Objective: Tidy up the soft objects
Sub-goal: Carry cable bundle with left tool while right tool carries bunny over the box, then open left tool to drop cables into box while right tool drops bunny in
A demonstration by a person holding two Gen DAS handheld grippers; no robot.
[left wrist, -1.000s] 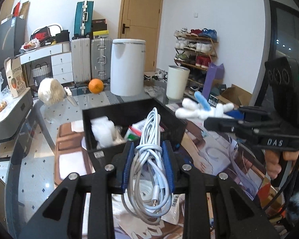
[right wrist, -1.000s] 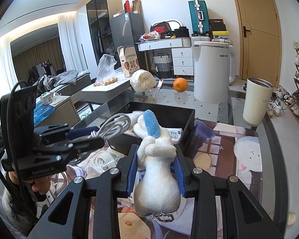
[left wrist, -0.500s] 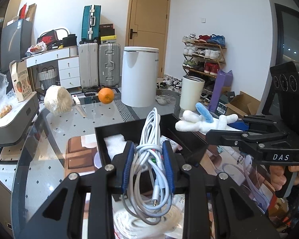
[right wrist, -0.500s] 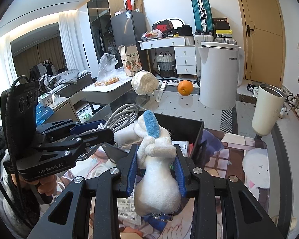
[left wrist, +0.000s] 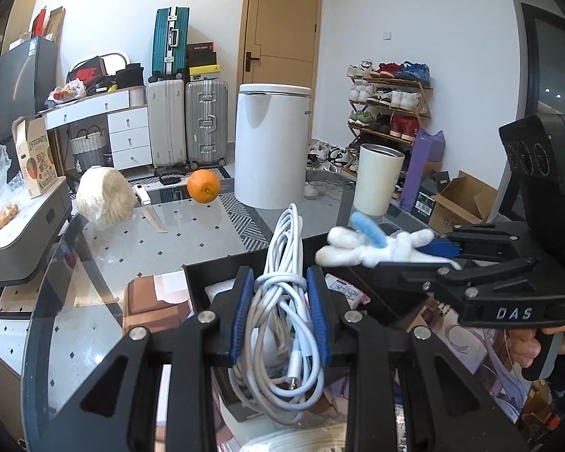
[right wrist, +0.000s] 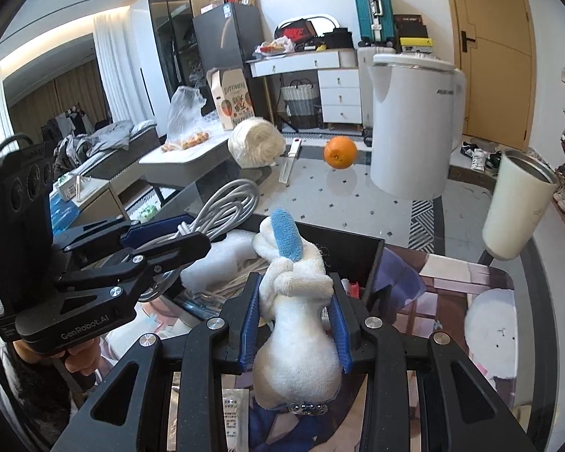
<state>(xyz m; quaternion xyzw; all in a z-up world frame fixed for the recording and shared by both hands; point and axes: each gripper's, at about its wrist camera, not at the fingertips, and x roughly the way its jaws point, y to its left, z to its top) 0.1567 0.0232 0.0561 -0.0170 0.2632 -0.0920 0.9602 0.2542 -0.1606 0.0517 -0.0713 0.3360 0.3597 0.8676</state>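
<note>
A coiled white charging cable [left wrist: 280, 312] is pinched lengthwise in the left gripper [left wrist: 279, 314], its loops pointing away. A white plush toy with a blue ear [right wrist: 295, 312] is clamped in the right gripper [right wrist: 295, 324], head forward. Both are held above an open black rectangular box [right wrist: 361, 254].

Bright even indoor light, ceiling cove glow at left, glare on glass tabletop [left wrist: 139, 248], fisheye-bent edges, sharp focus
</note>
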